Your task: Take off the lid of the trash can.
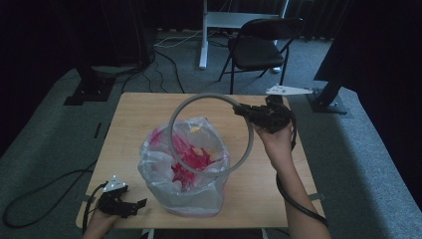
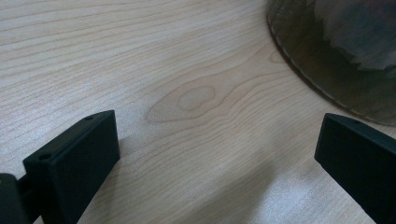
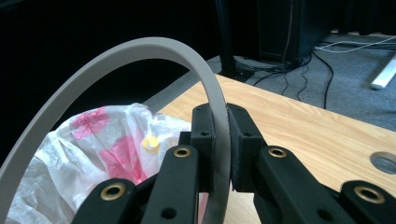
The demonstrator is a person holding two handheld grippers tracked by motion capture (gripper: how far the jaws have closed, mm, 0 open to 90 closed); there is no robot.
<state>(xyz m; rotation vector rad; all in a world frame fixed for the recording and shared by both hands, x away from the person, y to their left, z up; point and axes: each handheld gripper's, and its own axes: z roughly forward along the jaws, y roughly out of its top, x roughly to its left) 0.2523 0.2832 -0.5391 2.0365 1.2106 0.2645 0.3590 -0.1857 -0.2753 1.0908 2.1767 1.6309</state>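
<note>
The right gripper (image 1: 247,111) is clamped on the grey ring (image 1: 211,134), held tilted above the bag-lined bin (image 1: 183,172) near the counter's (image 1: 134,114) front edge. The ring is not yet seated on it. The left gripper (image 1: 130,206) rests agape at the front left corner.

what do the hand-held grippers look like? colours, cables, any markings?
Both are matt black. The left hand-held gripper has blocky, square-ended pads; the right hand-held gripper shows brass-ringed screw holes along its linkage. Each carries a grey three-cornered plate and trails a black cable. Forearms are bare, no sleeves. No markings visible.
</note>
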